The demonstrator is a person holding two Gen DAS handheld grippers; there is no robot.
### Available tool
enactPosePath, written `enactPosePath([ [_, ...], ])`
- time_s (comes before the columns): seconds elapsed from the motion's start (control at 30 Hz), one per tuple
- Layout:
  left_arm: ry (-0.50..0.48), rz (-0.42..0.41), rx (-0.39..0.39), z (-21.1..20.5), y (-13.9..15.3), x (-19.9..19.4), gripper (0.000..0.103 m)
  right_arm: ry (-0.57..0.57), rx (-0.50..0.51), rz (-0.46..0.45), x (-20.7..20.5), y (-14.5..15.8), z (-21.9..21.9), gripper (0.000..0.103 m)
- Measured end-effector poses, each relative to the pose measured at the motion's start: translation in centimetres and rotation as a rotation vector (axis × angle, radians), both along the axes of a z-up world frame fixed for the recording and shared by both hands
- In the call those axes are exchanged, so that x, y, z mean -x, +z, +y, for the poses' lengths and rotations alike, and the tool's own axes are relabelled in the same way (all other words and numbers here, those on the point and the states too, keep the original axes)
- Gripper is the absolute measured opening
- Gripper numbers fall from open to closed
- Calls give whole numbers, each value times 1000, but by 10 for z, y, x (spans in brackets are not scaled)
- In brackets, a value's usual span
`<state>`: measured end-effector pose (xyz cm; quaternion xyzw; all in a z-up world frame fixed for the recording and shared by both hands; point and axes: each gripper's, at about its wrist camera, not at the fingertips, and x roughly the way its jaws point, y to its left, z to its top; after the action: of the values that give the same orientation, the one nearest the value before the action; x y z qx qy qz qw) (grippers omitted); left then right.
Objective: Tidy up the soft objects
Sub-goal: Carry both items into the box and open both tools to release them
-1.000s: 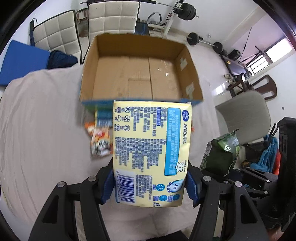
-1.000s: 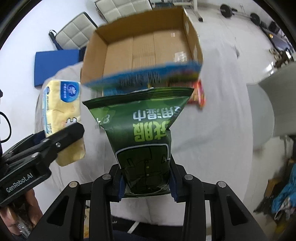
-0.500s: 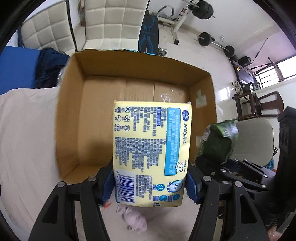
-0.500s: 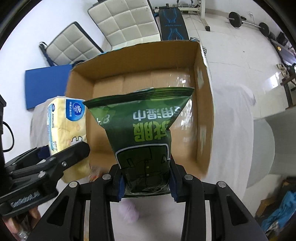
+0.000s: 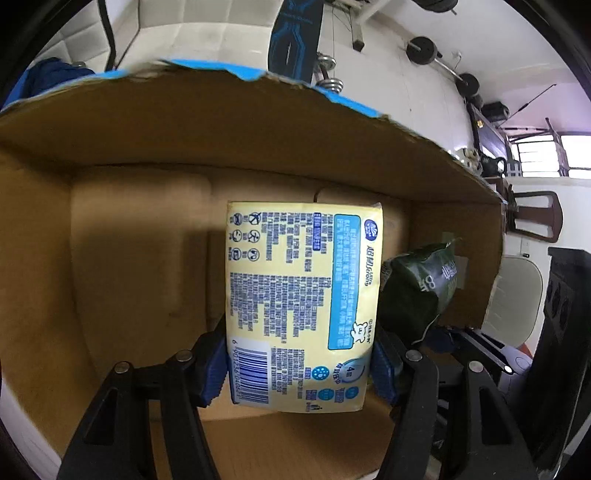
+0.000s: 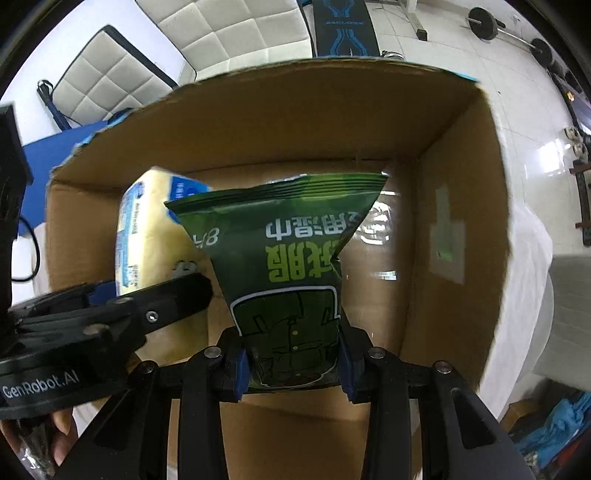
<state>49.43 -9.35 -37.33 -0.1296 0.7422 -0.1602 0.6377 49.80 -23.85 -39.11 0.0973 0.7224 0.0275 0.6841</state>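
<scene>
1. Right now my left gripper (image 5: 299, 363) is clamped on the yellow tissue pack (image 5: 301, 295); its blue pads (image 5: 212, 369) press the pack's two sides near the barcode end.
2. From my left wrist view, the pack points forward with its printed back facing the camera, held over the floor of the cardboard box (image 5: 129, 258). I cannot tell whether it touches the bottom.
3. My right gripper (image 6: 293, 363) is closed on the green snack bag (image 6: 284, 273), pinching its lower end between the blue pads (image 6: 240, 369), while the crimped top edge fans out wide ahead.
4. The bag also hangs inside the box (image 6: 454, 258), toward its right wall, where a pale strip of tape (image 6: 447, 236) shows.
5. The two items sit side by side: the green bag (image 5: 417, 291) shows just right of the tissue pack in my left view, and the yellow pack (image 6: 147, 236) just left of the bag in my right view, with the left gripper (image 6: 162, 299) beneath it.
6. Beyond the box's far rim I see white quilted chairs (image 6: 236, 33), a blue mat (image 6: 40, 155) and barbell weights (image 5: 421, 50) on the pale floor.
</scene>
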Motion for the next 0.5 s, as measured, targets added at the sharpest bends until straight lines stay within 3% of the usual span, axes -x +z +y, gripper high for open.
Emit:
enactPosePath([
  [0.23, -53, 12, -44, 2, -1, -6, 62, 49, 33, 26, -7, -12, 11, 42],
  [0.33, -65, 23, -76, 7, 2, -6, 64, 63, 59, 18, -7, -10, 14, 55],
  [0.43, -63, -1, -98, 15, 15, -3, 73, 69, 69, 14, -5, -5, 17, 75],
  [0.5, -53, -19, -103, 22, 27, 0, 75, 61, 73, 10, 0, 1, 16, 76],
])
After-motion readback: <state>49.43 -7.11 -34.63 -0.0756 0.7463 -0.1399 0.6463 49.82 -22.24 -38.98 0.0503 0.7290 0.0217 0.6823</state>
